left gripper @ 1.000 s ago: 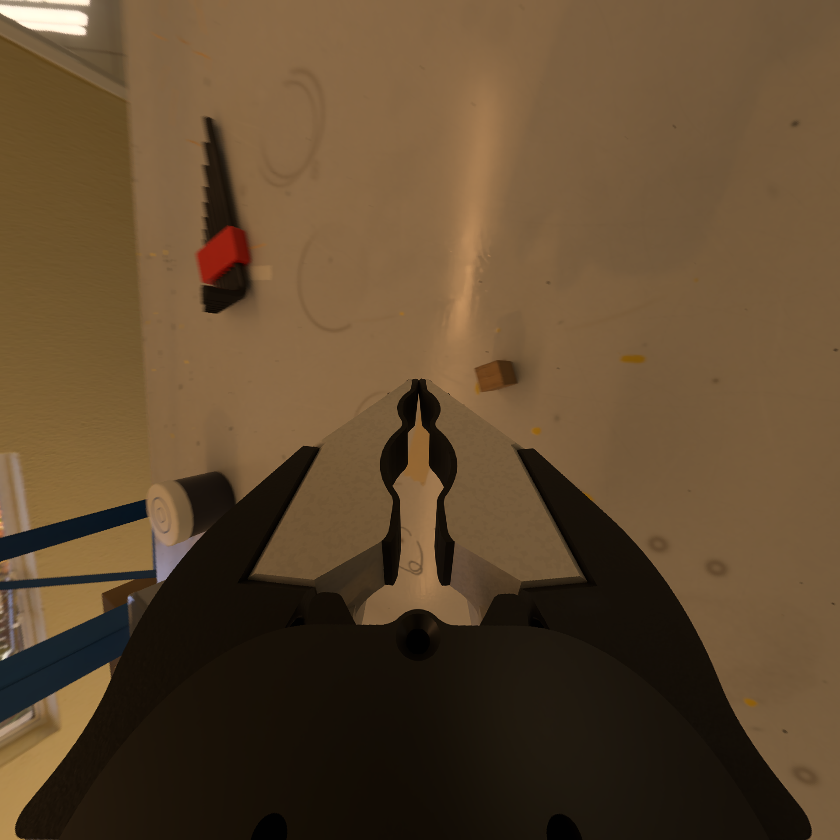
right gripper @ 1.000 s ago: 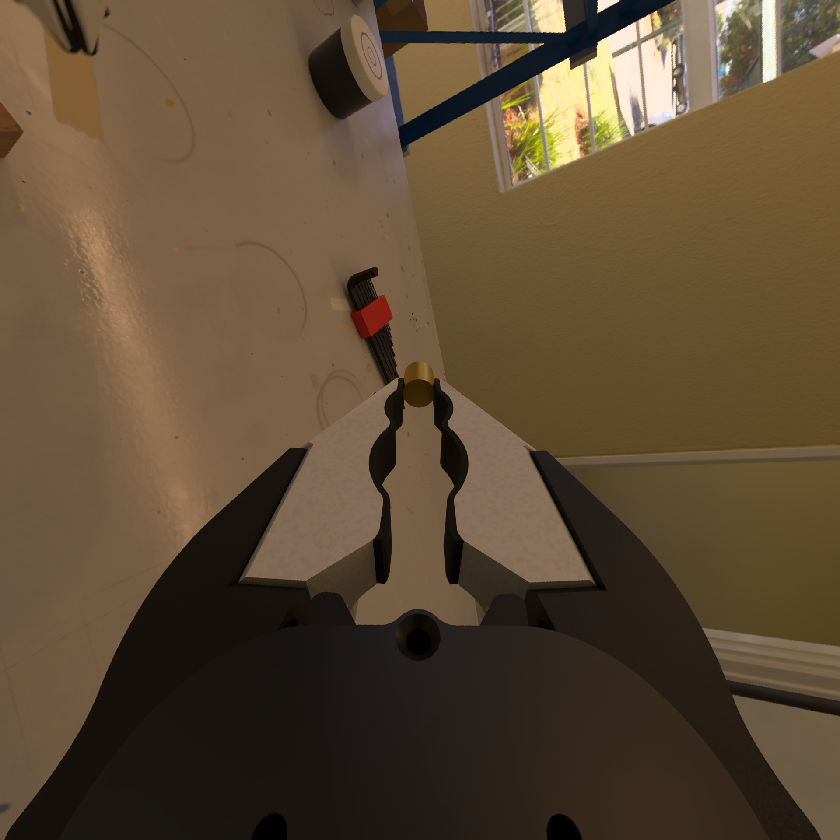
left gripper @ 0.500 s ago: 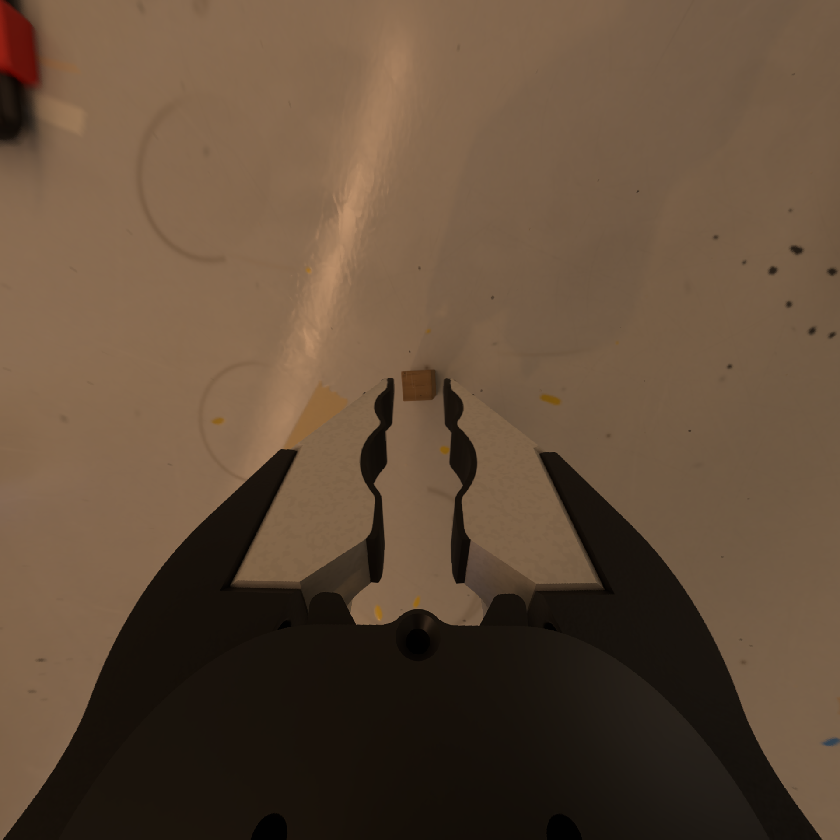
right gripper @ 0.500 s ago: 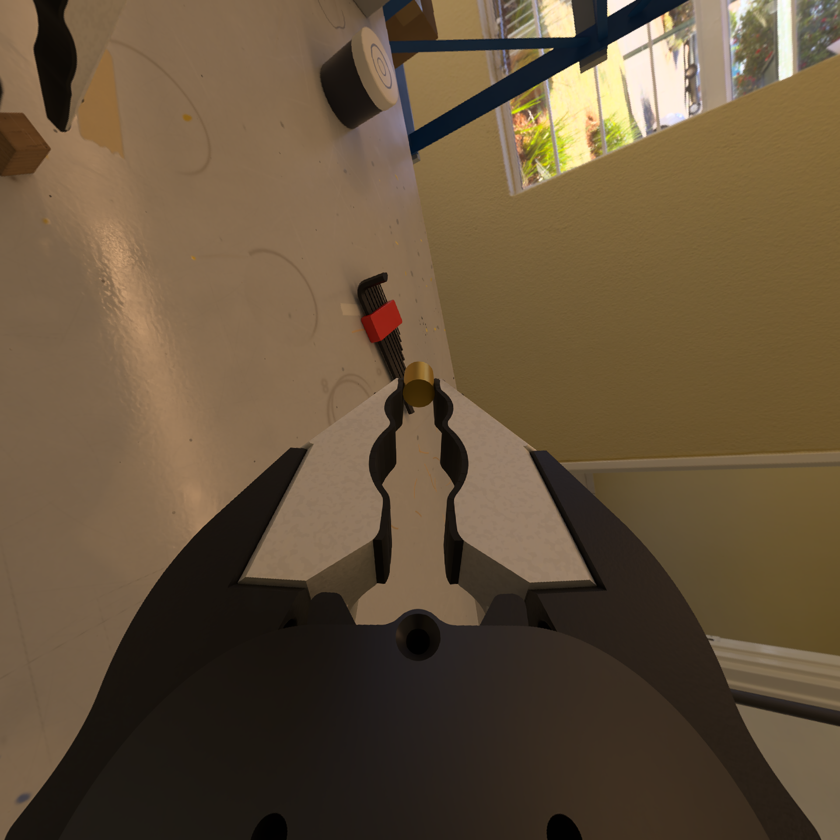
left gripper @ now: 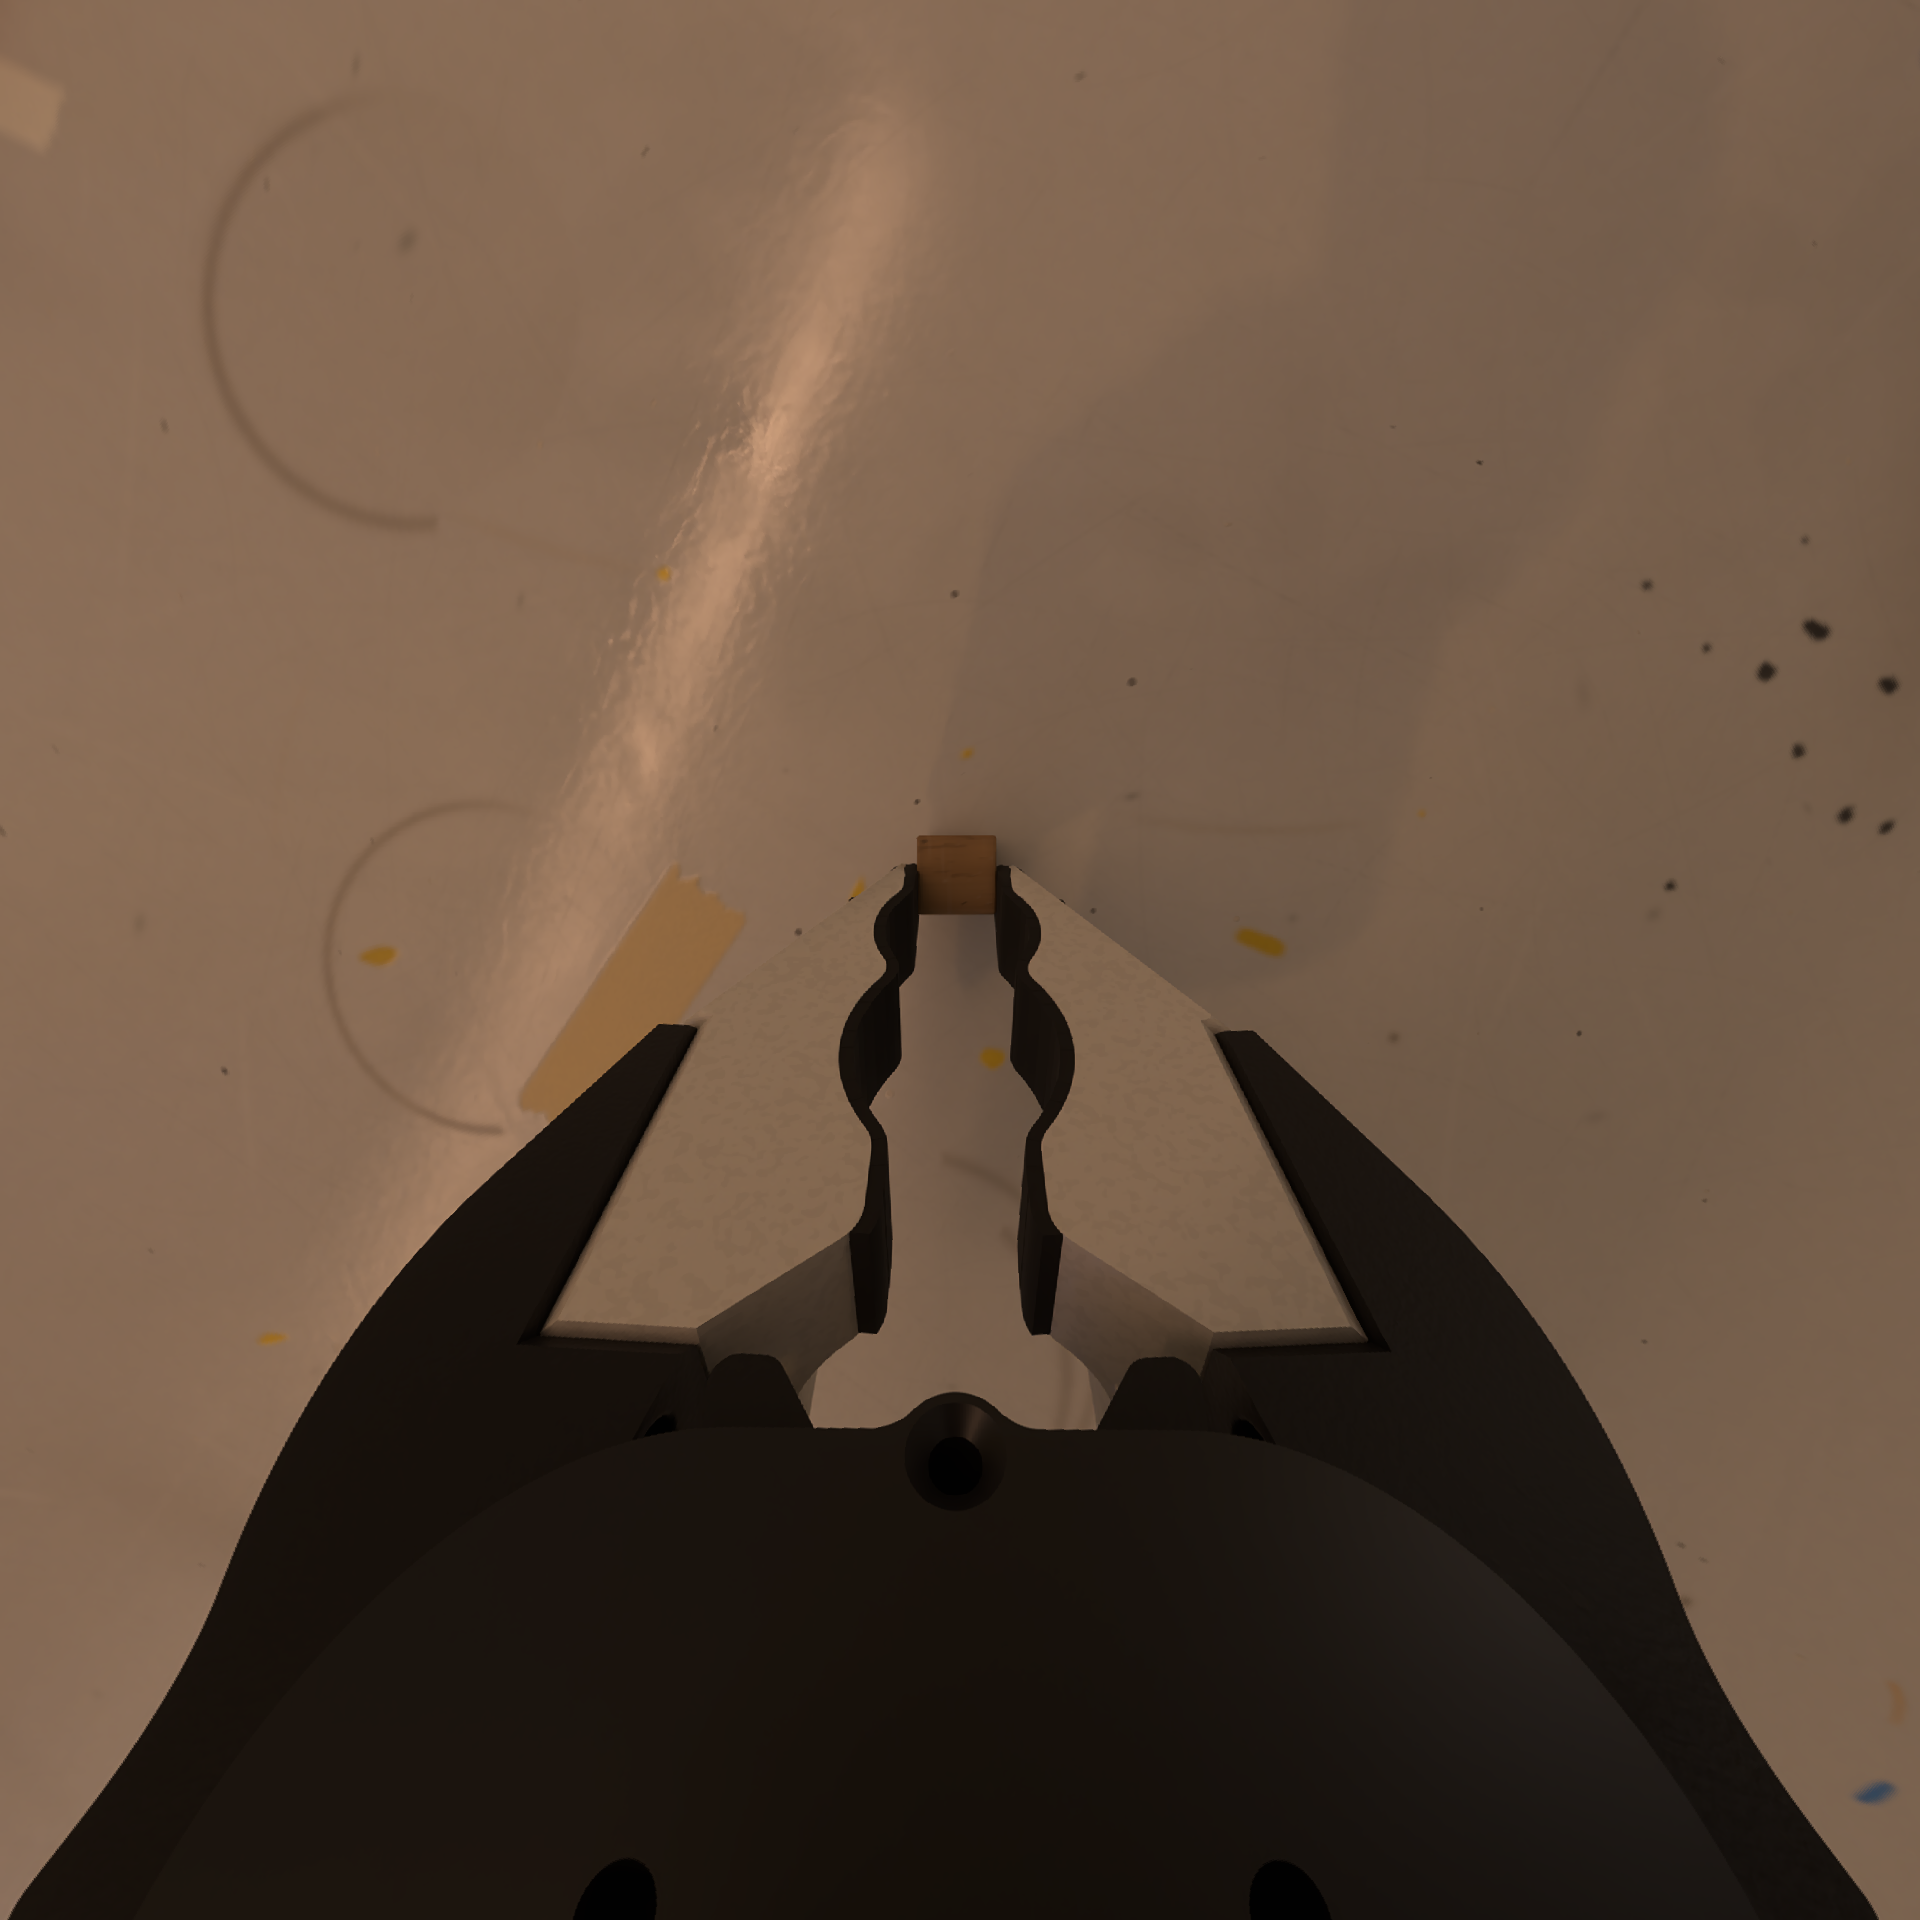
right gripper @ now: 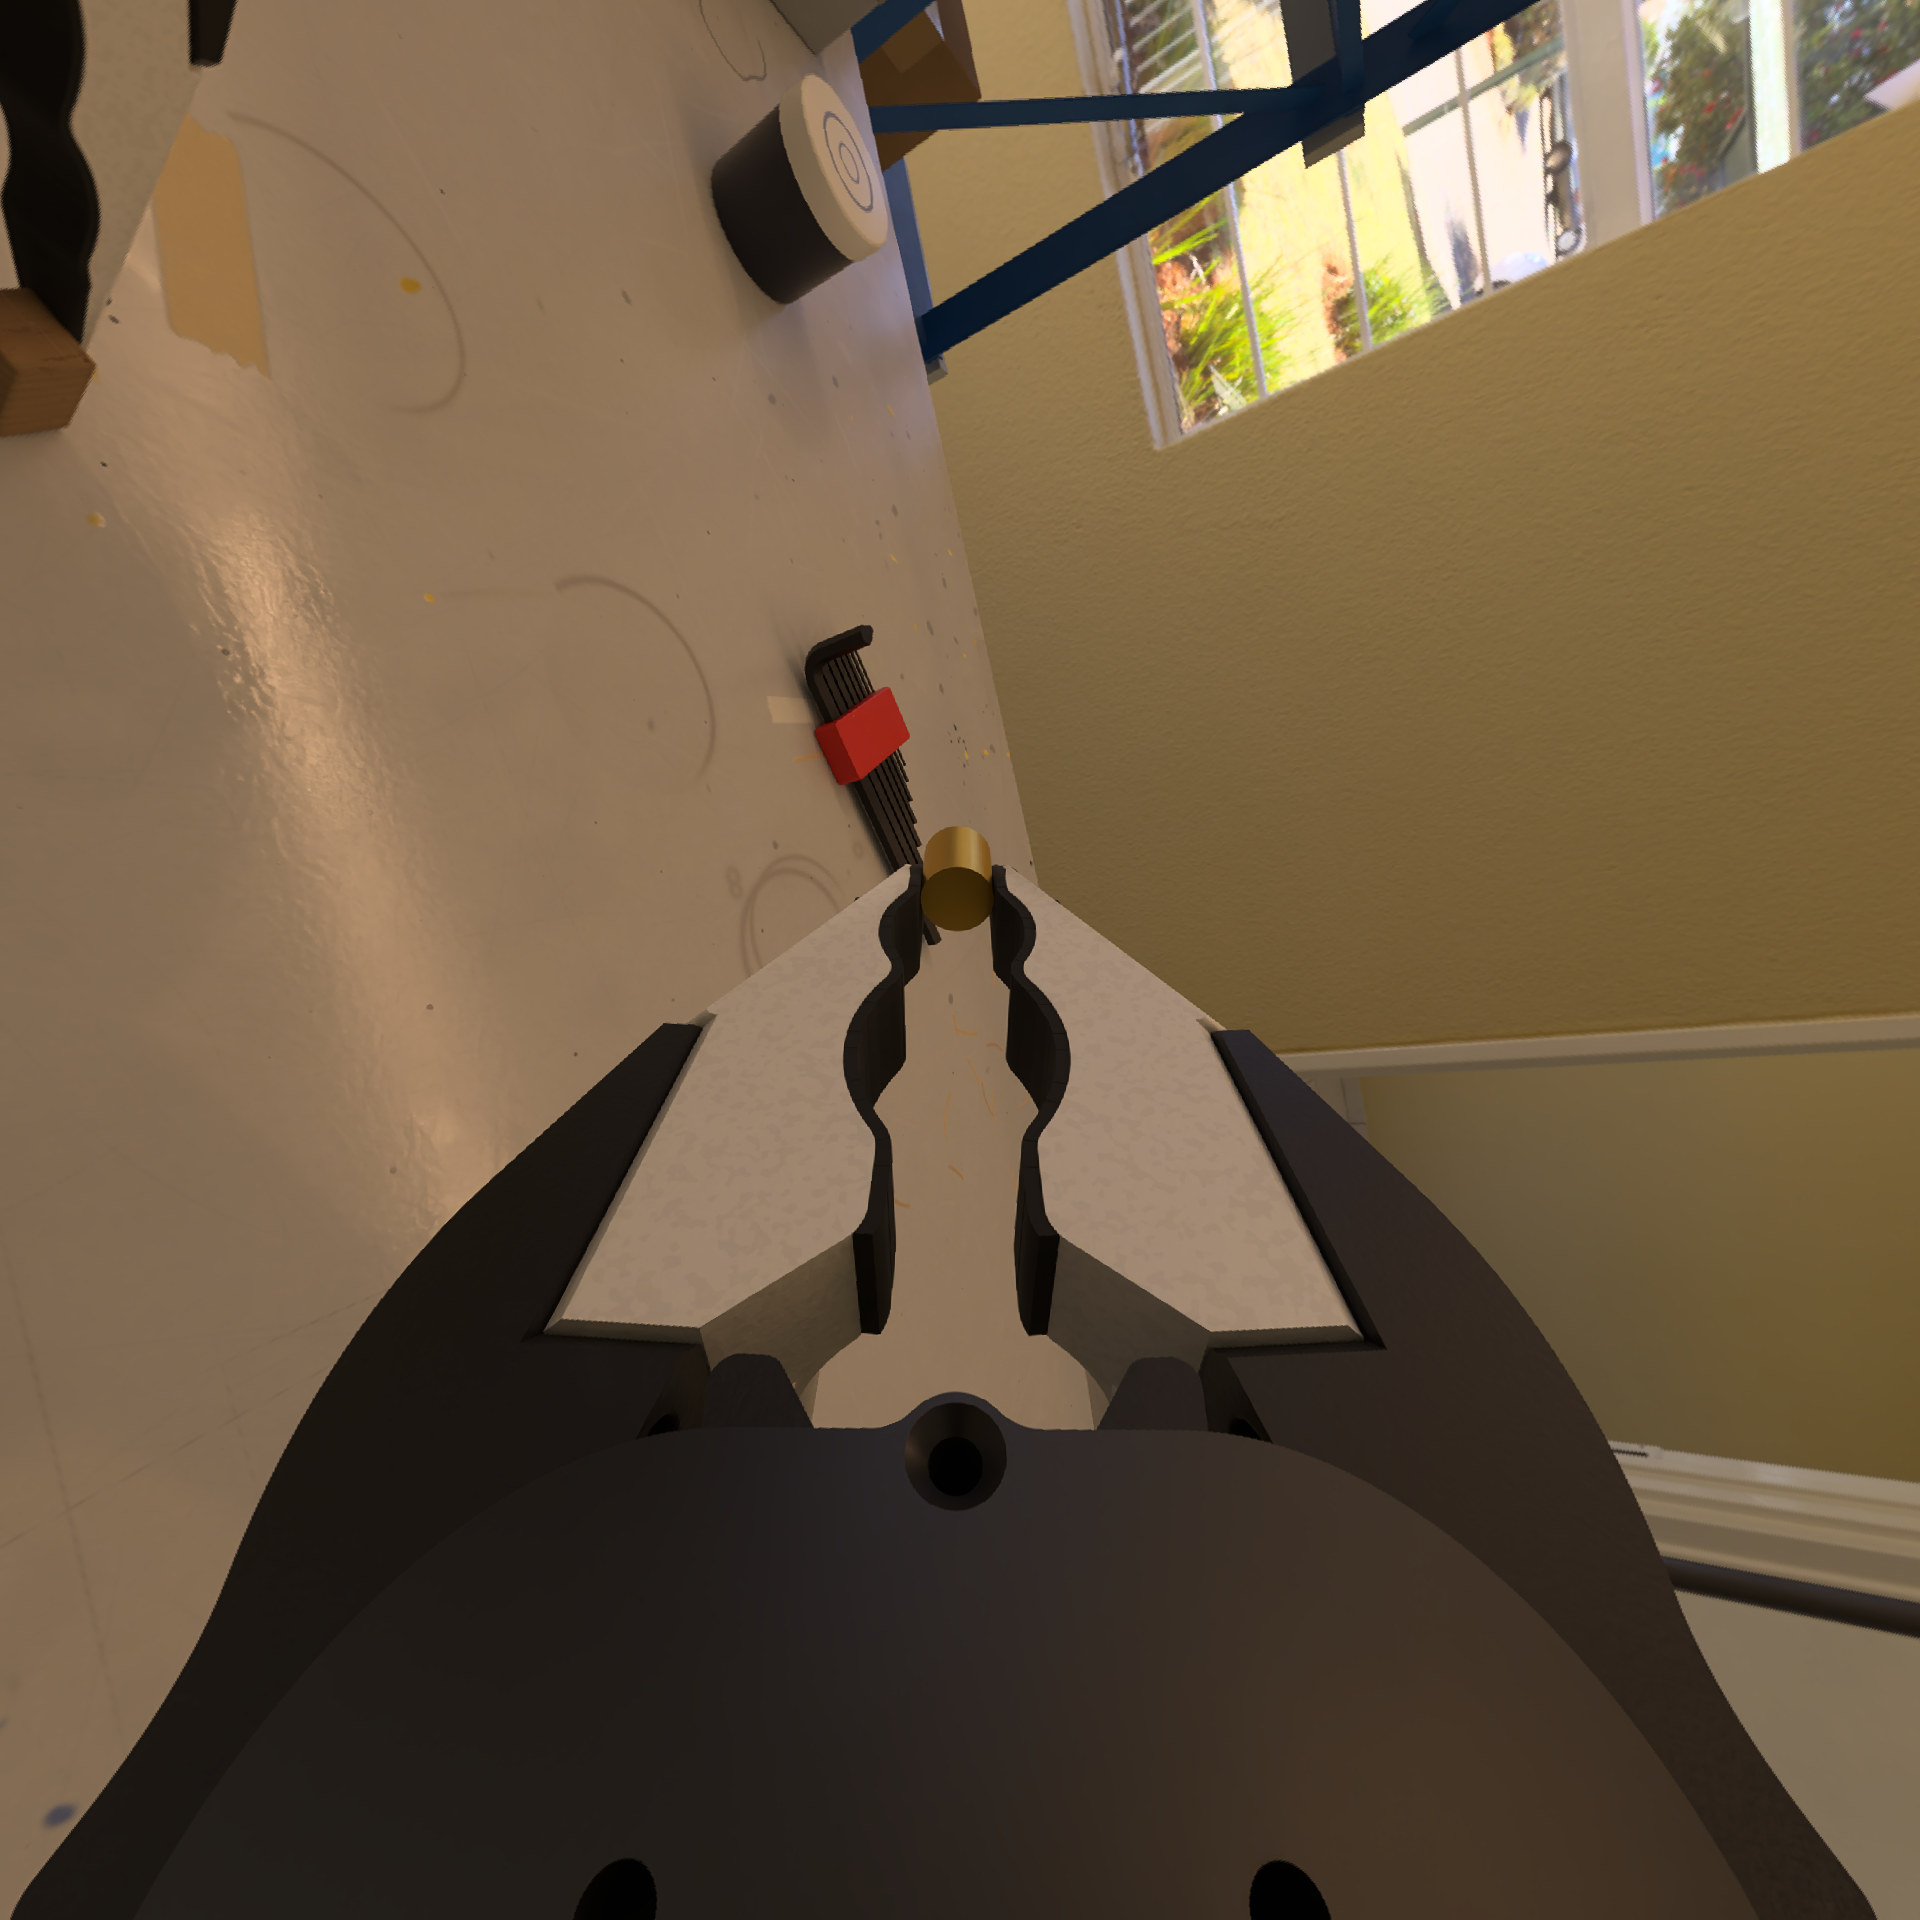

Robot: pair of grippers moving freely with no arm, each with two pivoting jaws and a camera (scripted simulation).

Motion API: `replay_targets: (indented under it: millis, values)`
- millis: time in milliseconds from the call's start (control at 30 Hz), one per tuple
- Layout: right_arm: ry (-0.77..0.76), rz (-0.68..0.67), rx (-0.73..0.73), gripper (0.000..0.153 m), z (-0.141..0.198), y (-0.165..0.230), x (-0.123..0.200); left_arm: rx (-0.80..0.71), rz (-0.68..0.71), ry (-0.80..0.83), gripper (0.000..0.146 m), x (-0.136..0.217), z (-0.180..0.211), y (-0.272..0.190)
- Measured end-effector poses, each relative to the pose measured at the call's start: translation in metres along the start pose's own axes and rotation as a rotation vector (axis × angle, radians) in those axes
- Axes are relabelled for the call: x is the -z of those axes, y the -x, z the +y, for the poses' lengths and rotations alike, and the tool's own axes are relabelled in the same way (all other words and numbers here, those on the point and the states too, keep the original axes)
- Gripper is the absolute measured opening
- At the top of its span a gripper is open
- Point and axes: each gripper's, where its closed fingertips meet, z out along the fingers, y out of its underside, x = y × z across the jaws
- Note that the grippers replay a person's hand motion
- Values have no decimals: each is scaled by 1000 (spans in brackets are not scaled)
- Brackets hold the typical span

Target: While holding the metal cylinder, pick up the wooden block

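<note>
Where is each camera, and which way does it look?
Left wrist view: on the left gripper, looking down its fingers at the table; the block sits between the tips.
Right wrist view: on the right gripper, looking along the table toward a wall and window; it holds the cylinder.
Both show the block and the table.

Black hand-held gripper, speckled white fingers, wavy pads

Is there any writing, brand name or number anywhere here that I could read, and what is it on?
None can be read. The red holder on the hex keys and the wooden block look blank; the black roll shows only rings, and the table only stains and paint specks.
</note>
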Motion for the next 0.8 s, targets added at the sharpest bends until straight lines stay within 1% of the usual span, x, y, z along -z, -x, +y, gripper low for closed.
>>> replay_targets:
  millis: [167, 233, 333, 400, 467, 667, 733, 800]
  values:
    - [5, 6, -9, 12, 3, -2, 1, -137, -39, -46, 14, 0, -11, -12]
    - [8, 9, -14, 12, 4, -3, 1, -176, -102, -89, 14, 6, -19, -8]
    - [14, 20, -30, 12, 9, -6, 1, -263, -249, -157, 14, 22, -35, 0]
    - [5, 26, -30, 12, 9, -8, 3, -307, -339, -210, 14, 39, -46, 6]
    - [-8, 21, -38, 12, 10, -8, 4, -369, -460, -246, 14, 59, -56, 14]
    - [-13, -18, -26, 12, 8, 3, 0, -583, -847, -290, 14, 134, -79, 31]
    - [-19, -29, -19, 12, 5, 6, -2, -643, -931, -315, 14, 154, -89, 31]
    - [-30, -45, -8, 12, -1, 9, -2, -733, -1031, -311, 14, 166, -102, 30]
